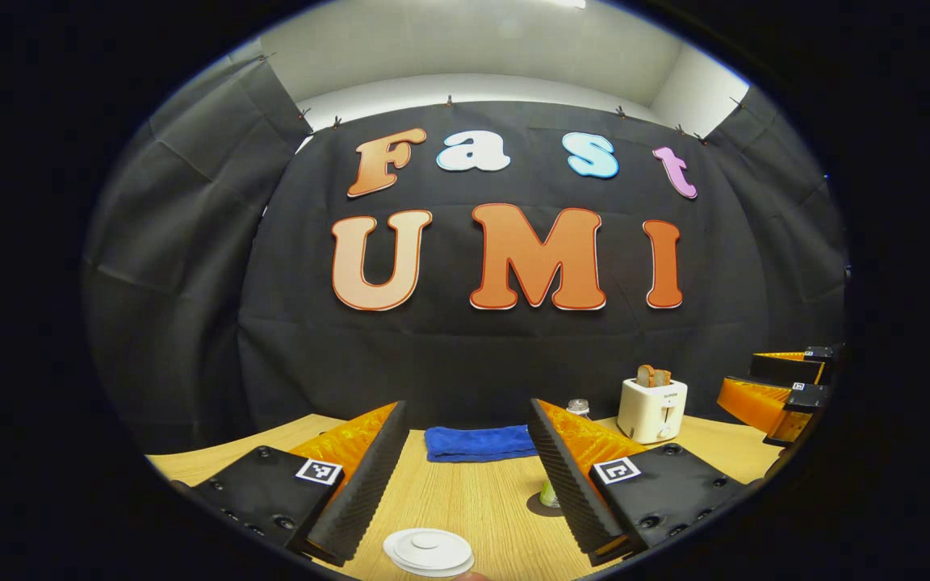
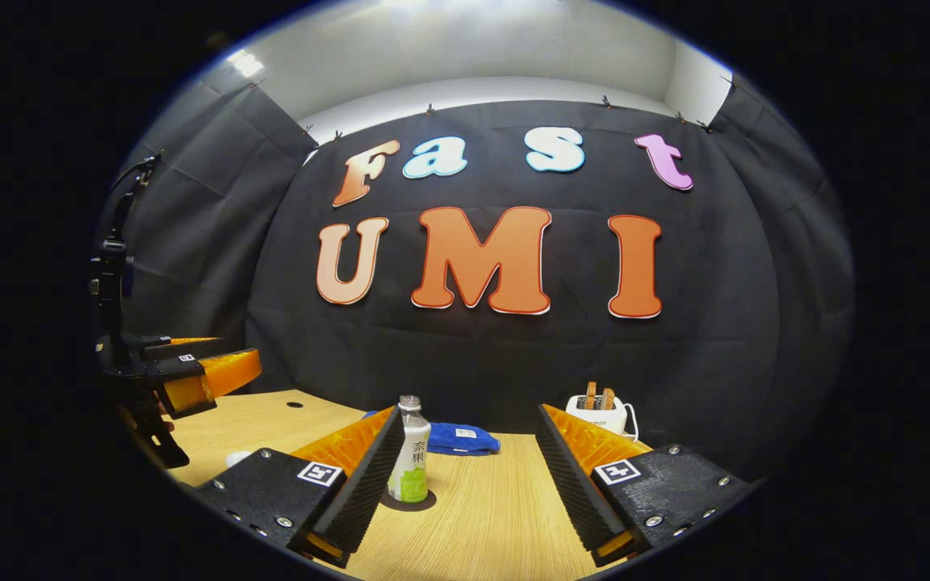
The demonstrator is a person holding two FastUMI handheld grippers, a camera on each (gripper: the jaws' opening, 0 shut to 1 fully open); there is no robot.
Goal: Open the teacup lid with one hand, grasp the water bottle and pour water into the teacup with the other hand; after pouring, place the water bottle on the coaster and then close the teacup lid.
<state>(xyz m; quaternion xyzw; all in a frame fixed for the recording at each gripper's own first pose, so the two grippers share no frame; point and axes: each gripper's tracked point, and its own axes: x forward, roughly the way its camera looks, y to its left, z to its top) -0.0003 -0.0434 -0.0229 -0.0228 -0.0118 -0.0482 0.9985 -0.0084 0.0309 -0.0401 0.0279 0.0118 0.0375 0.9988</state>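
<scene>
- The teacup lid (image 1: 428,551) lies low in the left gripper view, between the spread fingers of the left gripper (image 1: 465,476), apparently closing its cup.
- The water bottle (image 2: 409,452) stands upright on the dark coaster (image 2: 408,502), just beside the right gripper (image 2: 465,476), whose fingers are spread and empty.
- Judging from this, either nothing has begun or everything is done.
- The wooden table (image 2: 497,516) also carries a blue cloth (image 2: 457,438) and a toaster (image 1: 652,408) with bread, against black cloth walls.
</scene>
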